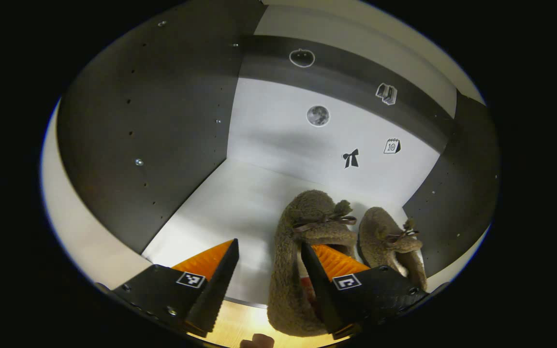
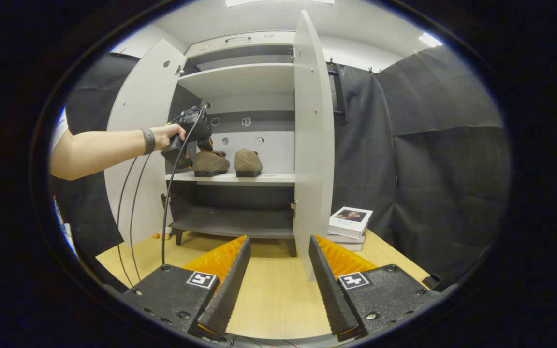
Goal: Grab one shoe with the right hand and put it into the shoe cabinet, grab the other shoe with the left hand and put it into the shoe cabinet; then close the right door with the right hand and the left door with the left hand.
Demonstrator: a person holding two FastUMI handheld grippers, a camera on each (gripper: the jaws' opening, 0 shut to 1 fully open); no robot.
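Note:
Two fuzzy brown slippers stand side by side on the cabinet's pale middle shelf (image 1: 211, 208). My left gripper (image 1: 269, 244) is open over the nearer shoe (image 1: 302, 217): its right finger reaches into the shoe's opening, while its left finger stands clear above the shelf. The other shoe (image 1: 385, 232) sits just to the right. In the right gripper view a person's hand holds the left gripper (image 2: 205, 144) at the left shoe (image 2: 210, 163), beside the right shoe (image 2: 248, 161). My right gripper (image 2: 279, 238) hangs open and empty over the wooden table (image 2: 278, 290).
Both cabinet doors are open: the left door (image 2: 138, 145) swung wide, the right door (image 2: 312, 145) edge-on just ahead of my right gripper. A stack of books (image 2: 351, 222) lies right of the cabinet. Cables hang from the left gripper. Dark side walls bound the shelf.

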